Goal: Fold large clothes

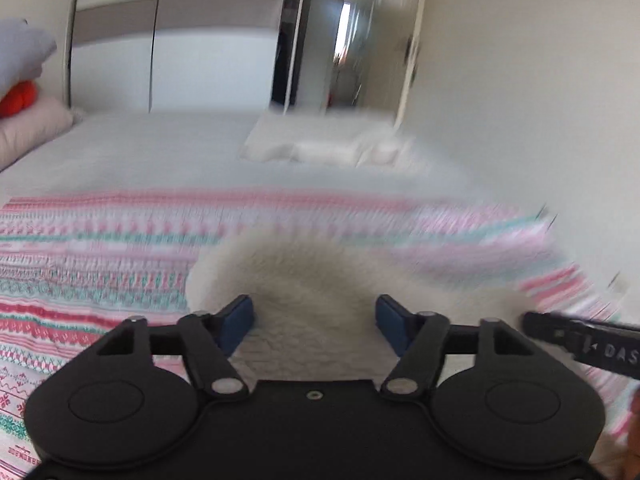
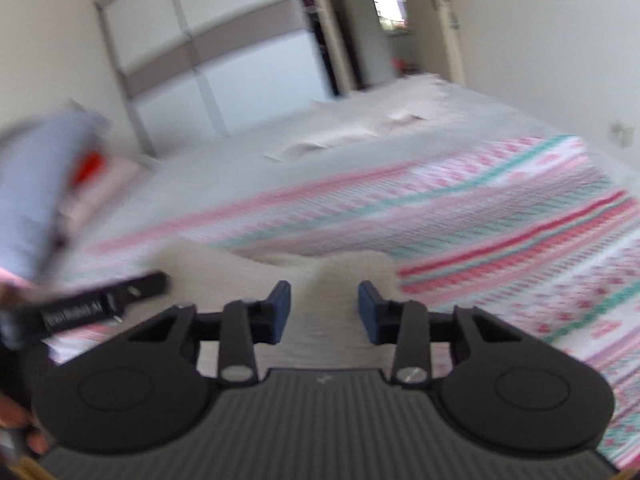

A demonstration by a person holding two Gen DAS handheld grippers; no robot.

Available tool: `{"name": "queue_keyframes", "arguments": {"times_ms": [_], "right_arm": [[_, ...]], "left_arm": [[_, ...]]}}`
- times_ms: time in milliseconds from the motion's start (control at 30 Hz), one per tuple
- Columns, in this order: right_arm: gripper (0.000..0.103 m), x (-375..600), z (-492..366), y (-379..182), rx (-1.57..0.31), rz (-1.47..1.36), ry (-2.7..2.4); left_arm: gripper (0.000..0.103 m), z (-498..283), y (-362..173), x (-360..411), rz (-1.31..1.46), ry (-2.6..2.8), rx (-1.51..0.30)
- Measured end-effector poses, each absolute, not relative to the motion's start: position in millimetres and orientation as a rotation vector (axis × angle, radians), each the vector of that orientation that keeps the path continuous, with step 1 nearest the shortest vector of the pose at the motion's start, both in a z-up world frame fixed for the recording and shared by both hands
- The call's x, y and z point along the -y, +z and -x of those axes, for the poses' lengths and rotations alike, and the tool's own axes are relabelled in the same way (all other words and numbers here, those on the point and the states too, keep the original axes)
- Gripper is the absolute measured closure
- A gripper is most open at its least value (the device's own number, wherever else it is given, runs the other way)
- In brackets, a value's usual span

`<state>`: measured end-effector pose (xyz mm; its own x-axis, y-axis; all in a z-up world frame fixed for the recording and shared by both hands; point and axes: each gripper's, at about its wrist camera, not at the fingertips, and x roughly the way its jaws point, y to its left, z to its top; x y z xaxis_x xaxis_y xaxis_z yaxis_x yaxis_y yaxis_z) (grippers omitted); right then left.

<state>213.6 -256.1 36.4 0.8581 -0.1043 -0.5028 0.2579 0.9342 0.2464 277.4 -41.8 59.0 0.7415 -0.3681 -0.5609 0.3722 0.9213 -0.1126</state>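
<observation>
On the far left, on the bed [image 1: 160,148], I see a grey folded cloth [image 1: 20,52] on top of something orange-red [image 1: 20,98], and under them a pale pillow [image 1: 32,128]. Behind them stands a white wardrobe [image 1: 180,48] with a brown band across its doors.

My left gripper [image 1: 315,322] is low above the large patterned blanket [image 1: 100,248], which is spread over the near part of the bed, with pink, red and teal stripes. The jaws are wide open and they hold nothing. Between and beyond the blue pads [image 1: 240,320] lies the white fluffy side of the blanket [image 1: 304,272], turned up in a rounded fold on the striped side.

My right gripper [image 2: 324,308] is near it on the right; in the left wrist view only one black part of it comes in at the right edge. Its jaws are also open and empty, above the same pale fluffy area [image 2: 320,272]. To the right of these jaws the striped blanket [image 2: 520,216] goes on to the right edge of the bed.

Far on the bed lies a small heap of white folded cloth [image 1: 336,144]. Behind it, to the right, is an open doorway [image 1: 348,40], and a white door [image 2: 444,20] beside it. Both views are blurred, so I cannot tell fine details.
</observation>
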Motion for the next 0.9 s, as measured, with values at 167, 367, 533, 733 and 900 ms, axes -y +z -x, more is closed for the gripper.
{"name": "queue_keyframes", "arguments": {"times_ms": [167, 367, 533, 733, 900], "right_arm": [[0.066, 289.3, -227.5, -10.8, -0.57, -0.461, -0.24], [0.062, 283.3, -208.1, 10.6, -0.545, -0.444, -0.196], [0.062, 271.3, -163.4, 40.3, -0.494, -0.394, -0.126], [0.062, 250.6, -111.7, 39.9, -0.505, -0.337, -0.063], [0.06, 236.3, -101.4, 11.0, -0.563, -0.248, -0.123]], "left_arm": [[0.036, -297.2, 29.3, 47.6, -0.041, -0.339, -0.754], [0.037, -246.4, 61.6, 22.0, 0.001, -0.349, -0.657], [0.036, -182.2, 79.2, 3.8, -0.013, -0.426, -0.604], [0.036, -110.1, 71.0, -12.0, -0.033, -0.44, -0.552], [0.037, -94.5, 45.9, -10.7, -0.034, -0.431, -0.578]]}}
